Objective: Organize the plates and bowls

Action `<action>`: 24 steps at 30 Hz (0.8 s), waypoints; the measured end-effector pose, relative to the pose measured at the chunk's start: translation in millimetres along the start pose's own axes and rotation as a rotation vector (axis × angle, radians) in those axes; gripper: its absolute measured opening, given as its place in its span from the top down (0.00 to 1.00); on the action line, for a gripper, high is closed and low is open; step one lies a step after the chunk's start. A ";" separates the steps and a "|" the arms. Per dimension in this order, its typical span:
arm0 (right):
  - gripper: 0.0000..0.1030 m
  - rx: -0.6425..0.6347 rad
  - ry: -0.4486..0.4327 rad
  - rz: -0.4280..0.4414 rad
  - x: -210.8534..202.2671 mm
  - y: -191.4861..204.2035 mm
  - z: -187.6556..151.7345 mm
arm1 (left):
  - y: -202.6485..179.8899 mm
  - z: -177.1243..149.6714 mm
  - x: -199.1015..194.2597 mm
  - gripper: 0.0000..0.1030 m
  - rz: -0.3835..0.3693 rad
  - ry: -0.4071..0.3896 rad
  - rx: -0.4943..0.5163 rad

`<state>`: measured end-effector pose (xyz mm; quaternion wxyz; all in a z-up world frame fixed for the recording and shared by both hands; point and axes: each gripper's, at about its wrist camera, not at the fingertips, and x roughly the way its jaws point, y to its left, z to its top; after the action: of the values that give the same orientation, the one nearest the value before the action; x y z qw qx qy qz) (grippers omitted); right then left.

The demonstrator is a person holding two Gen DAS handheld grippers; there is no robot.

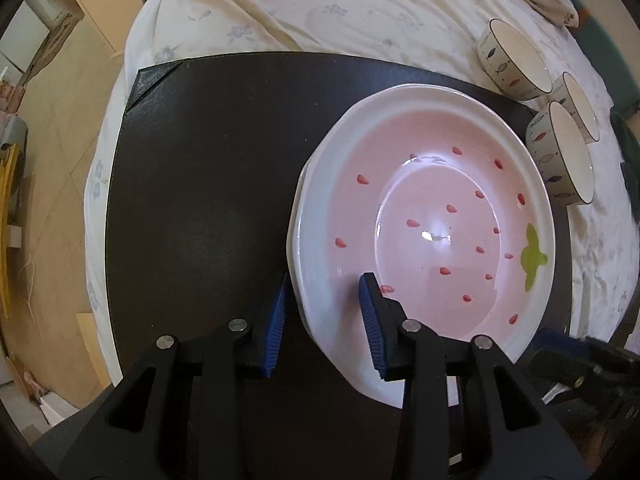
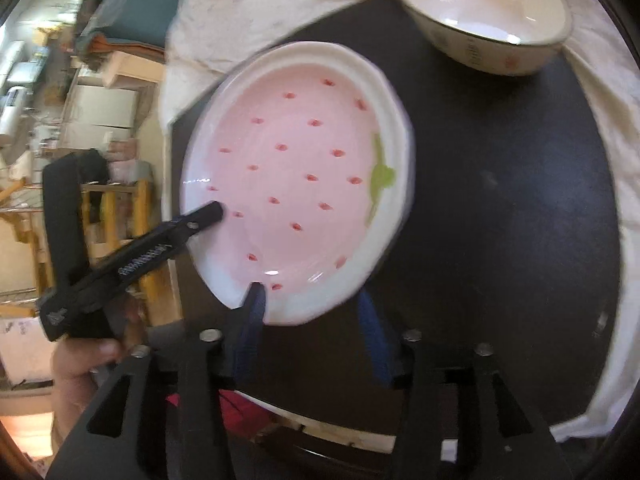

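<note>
- Right now your left hand-held gripper straddles the rim of the pink plate at about 7 o'clock on the plate, one blue pad inside on the glaze and the other outside; whether the pads actually pinch the rim, you cannot tell from here.
- Your right hand-held gripper brackets the same plate's near rim at roughly 6 o'clock in its own view, fingers spread wider than the rim, so it reads as released.
- The plate sits on the dark table, toward its 3 o'clock side, and seems to rest on another white plate whose edge shows beneath.
- Commit to one grip: seat the rim deep between the pads before you lift, because glazed ceramic probably slips.
- Lift level and keep the far edge from dragging.
- Mind the three fish-patterned bowls on the bed sheet at 1 to 2 o'clock; swing clear of them.
</note>
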<state>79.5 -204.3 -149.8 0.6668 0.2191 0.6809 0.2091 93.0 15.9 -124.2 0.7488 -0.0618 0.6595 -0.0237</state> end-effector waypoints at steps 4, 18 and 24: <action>0.49 0.024 -0.090 -0.038 -18.6 -9.0 2.0 | -2.4 0.7 -0.2 0.68 0.012 0.000 0.004; 0.38 0.040 -0.189 -0.090 -17.2 -17.1 29.9 | -5.4 4.0 0.4 0.68 0.046 -0.027 0.025; 0.61 -0.042 -0.187 -0.160 -7.2 -1.3 34.4 | -20.6 1.8 4.8 0.66 0.071 -0.030 0.072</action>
<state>114.0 -209.8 -145.5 0.7464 0.1683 0.6266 0.1482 96.4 -5.0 -126.1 0.7607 -0.0117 0.6487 -0.0200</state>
